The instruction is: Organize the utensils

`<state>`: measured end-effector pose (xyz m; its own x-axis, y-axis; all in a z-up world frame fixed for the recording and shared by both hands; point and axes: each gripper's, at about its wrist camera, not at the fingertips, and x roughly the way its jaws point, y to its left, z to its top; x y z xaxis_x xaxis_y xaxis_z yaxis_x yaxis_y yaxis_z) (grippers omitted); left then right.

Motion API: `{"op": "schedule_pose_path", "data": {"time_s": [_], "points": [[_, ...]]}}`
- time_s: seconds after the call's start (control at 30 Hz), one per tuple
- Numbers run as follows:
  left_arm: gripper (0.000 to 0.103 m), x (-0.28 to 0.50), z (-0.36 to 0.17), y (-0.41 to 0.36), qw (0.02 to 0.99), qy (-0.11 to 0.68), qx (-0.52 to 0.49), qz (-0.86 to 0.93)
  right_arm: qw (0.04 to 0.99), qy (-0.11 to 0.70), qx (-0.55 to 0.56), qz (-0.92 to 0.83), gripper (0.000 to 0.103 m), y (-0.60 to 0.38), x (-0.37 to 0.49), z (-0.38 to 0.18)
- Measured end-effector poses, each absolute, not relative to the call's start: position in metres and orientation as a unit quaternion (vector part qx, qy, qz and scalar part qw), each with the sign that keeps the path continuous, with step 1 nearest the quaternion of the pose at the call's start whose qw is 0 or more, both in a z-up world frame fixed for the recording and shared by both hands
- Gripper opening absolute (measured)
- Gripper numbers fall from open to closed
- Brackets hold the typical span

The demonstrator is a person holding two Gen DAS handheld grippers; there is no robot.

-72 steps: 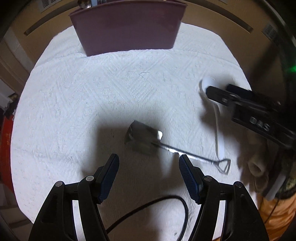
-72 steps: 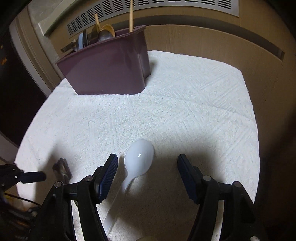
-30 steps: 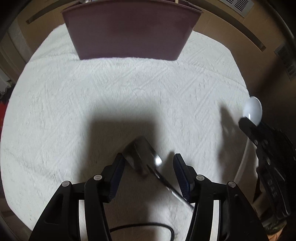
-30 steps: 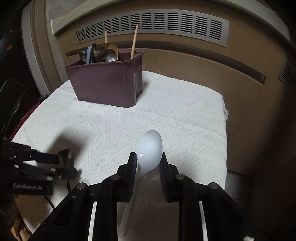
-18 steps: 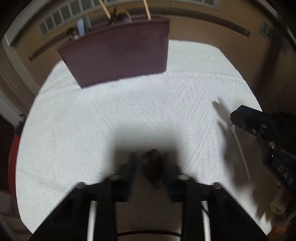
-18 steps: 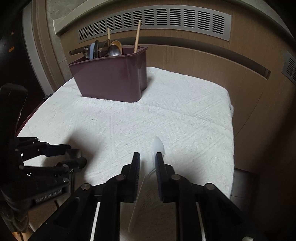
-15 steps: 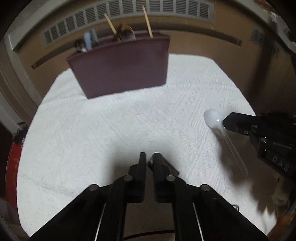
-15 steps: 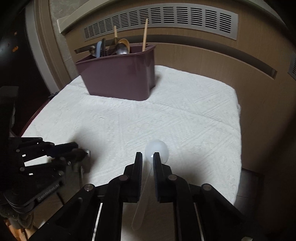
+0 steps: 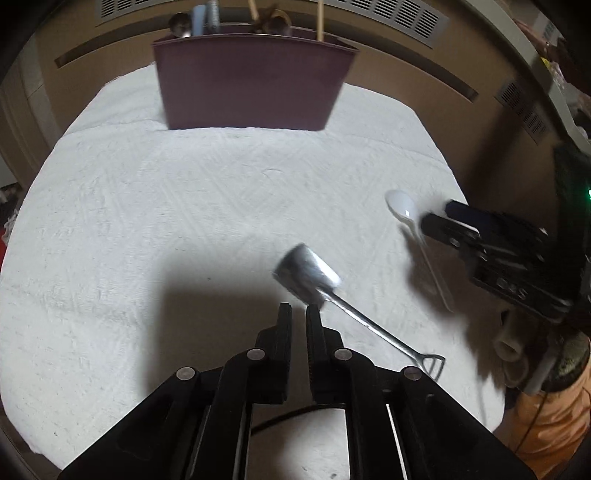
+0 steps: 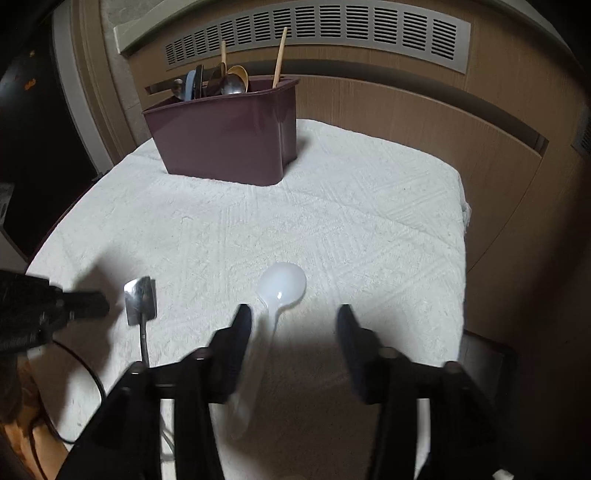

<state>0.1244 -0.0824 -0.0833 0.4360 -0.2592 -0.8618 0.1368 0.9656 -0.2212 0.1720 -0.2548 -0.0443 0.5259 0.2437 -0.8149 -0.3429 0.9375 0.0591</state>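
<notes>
A small metal shovel-shaped spoon [image 9: 314, 277] lies on the white cloth, just right of my left gripper [image 9: 298, 309], whose fingers are shut with nothing between them. It also shows in the right wrist view [image 10: 140, 295]. A white plastic spoon [image 10: 281, 286] lies on the cloth between the spread fingers of my right gripper [image 10: 293, 314], closer to the left finger; it also shows in the left wrist view [image 9: 404, 210]. The maroon utensil bin [image 10: 229, 136] stands at the far end, holding several spoons and chopsticks.
The white textured cloth [image 9: 184, 206] covers the table. A black cable [image 10: 86, 373] runs off the near left edge. A wooden wall with a vent grille [image 10: 332, 33] stands behind the bin. The table's right edge [image 10: 461, 229] drops off close by.
My right gripper has opened and the white spoon now lies on the cloth. The metal spoon has slipped out of my shut left gripper and lies to its right.
</notes>
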Motion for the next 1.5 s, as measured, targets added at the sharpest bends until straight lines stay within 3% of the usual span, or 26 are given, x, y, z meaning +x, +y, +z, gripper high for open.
{"op": "schedule_pose_path", "data": {"time_s": [0.07,0.27,0.3,0.33,0.37,0.7,0.93,1.1,1.13,1.2,1.27,1.5], "points": [[0.027,0.122,-0.083,-0.088,0.845,0.520,-0.047,-0.112,0.870,0.463,-0.045,0.165,0.049,-0.248,0.182,-0.049],[0.051,0.126,-0.084,-0.090,0.847,0.520,-0.046,-0.099,0.864,0.471,-0.094,0.151,0.051,-0.213,0.199,-0.068],[0.054,0.127,-0.084,-0.088,0.847,0.521,-0.048,-0.094,0.864,0.469,-0.103,0.152,0.049,-0.210,0.199,-0.069],[0.058,0.127,-0.086,-0.087,0.845,0.524,-0.054,-0.089,0.861,0.472,-0.102,0.160,0.036,-0.210,0.200,-0.068],[0.060,0.129,-0.087,-0.086,0.841,0.530,-0.063,-0.086,0.858,0.476,-0.096,0.168,0.031,-0.211,0.201,-0.066],[0.065,0.177,-0.097,-0.103,0.780,0.614,-0.107,-0.046,0.883,0.442,-0.063,0.143,0.031,-0.254,0.187,-0.047],[0.066,0.195,-0.098,-0.132,0.800,0.597,-0.041,-0.035,0.895,0.424,-0.047,0.133,0.031,-0.269,0.180,-0.040],[0.054,0.192,-0.098,-0.144,0.830,0.554,0.023,-0.059,0.896,0.421,-0.043,0.137,0.031,-0.270,0.177,-0.038],[0.044,0.191,-0.097,-0.144,0.836,0.544,0.029,-0.061,0.896,0.421,-0.042,0.136,0.031,-0.270,0.177,-0.039],[0.035,0.187,-0.095,-0.144,0.847,0.525,0.043,-0.067,0.895,0.423,-0.043,0.136,0.031,-0.269,0.176,-0.038],[0.018,0.179,-0.093,-0.141,0.865,0.492,0.063,-0.069,0.894,0.424,-0.045,0.137,0.031,-0.267,0.175,-0.038],[0.008,0.144,-0.083,-0.104,0.893,0.432,0.019,-0.125,0.887,0.431,-0.044,0.161,0.031,-0.251,0.173,-0.032]]}}
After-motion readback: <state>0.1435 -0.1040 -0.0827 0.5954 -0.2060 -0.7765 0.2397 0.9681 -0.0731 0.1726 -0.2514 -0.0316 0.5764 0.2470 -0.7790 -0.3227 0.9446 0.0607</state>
